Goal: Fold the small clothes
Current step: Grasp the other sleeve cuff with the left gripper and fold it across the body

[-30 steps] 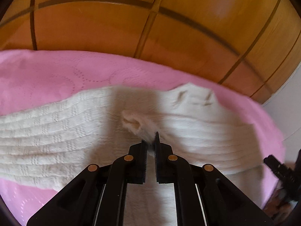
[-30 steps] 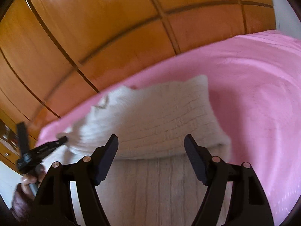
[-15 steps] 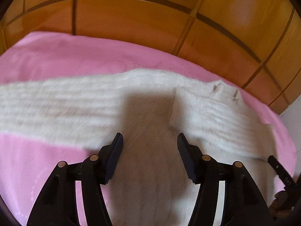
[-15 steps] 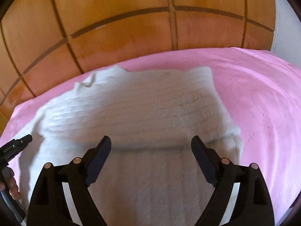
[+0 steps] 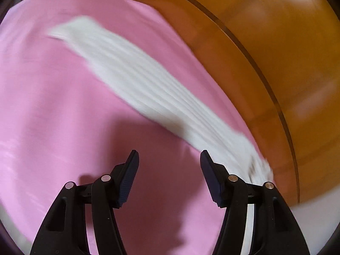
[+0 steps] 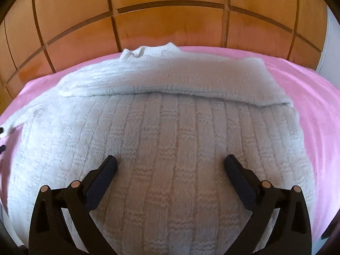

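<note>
The white knit sweater [image 6: 161,148] lies flat on the pink bedspread [image 6: 318,110], its right sleeve [image 6: 170,78] already laid across the chest toward twelve o'clock to narrow the shape. The right gripper [image 6: 171,170] hovers over the body panel, its jaws having just been opening wide with nothing pinched between them. The left gripper [image 5: 169,165] is released too, gaping over bare pink with the other sleeve [image 5: 148,89] stretching from ten o'clock to four, likely the next piece to fold in.
</note>
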{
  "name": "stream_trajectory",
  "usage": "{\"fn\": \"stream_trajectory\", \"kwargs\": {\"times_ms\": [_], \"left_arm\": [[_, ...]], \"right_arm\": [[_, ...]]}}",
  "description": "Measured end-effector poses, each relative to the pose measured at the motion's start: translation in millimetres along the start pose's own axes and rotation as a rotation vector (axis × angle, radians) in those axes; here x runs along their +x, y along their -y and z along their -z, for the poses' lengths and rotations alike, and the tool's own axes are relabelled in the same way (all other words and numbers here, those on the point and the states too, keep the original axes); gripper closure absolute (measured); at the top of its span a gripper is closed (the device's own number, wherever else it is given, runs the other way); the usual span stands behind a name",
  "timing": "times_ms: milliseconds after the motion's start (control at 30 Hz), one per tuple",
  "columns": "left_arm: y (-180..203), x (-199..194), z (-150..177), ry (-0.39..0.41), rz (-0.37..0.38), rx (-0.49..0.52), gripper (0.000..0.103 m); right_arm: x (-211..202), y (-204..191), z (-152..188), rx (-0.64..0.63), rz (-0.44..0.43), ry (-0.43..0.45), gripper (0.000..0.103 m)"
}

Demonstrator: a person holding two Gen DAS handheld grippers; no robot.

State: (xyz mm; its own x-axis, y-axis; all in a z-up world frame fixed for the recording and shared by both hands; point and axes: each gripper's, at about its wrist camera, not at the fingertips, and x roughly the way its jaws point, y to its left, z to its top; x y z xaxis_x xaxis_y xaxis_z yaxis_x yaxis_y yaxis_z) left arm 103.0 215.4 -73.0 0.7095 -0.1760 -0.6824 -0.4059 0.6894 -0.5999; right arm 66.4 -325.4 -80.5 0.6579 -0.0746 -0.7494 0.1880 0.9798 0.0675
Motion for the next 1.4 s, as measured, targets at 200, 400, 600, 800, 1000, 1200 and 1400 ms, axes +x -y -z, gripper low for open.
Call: {"fn": "stream_trajectory", "kwargs": {"times_ms": [200, 400, 600, 800, 1000, 1200, 1400], "left_arm": [[-66, -13, -57, 0.061, 0.022, -0.238, 0.044], [-95, 0, -105, 0.087, -0.006, -0.368, 0.048], [-68, 17, -123, 0.049, -0.025, -0.262, 0.097], [32, 18, -87, 0.014, 0.163, 0.006, 0.097], [148, 40, 7, -0.135, 0.314, 0.297, 0.097], [198, 69, 94, -0.302, 0.299, 0.476, 0.057], [165, 38, 130, -0.301, 0.287, 0.577, 0.056]], "right_arm": [[-4, -2, 3, -0.008, 0.007, 0.031, 0.002], [-5, -3, 5, -0.01, 0.012, 0.037, 0.002], [-4, -4, 5, -0.014, 0.018, 0.038, 0.002], [-4, -4, 5, -0.013, 0.017, 0.036, 0.002], [-4, -3, 4, -0.011, 0.006, 0.038, 0.002], [-5, -1, 4, -0.006, -0.009, 0.041, 0.002], [-6, 4, -3, -0.002, -0.034, 0.012, 0.004]]}}
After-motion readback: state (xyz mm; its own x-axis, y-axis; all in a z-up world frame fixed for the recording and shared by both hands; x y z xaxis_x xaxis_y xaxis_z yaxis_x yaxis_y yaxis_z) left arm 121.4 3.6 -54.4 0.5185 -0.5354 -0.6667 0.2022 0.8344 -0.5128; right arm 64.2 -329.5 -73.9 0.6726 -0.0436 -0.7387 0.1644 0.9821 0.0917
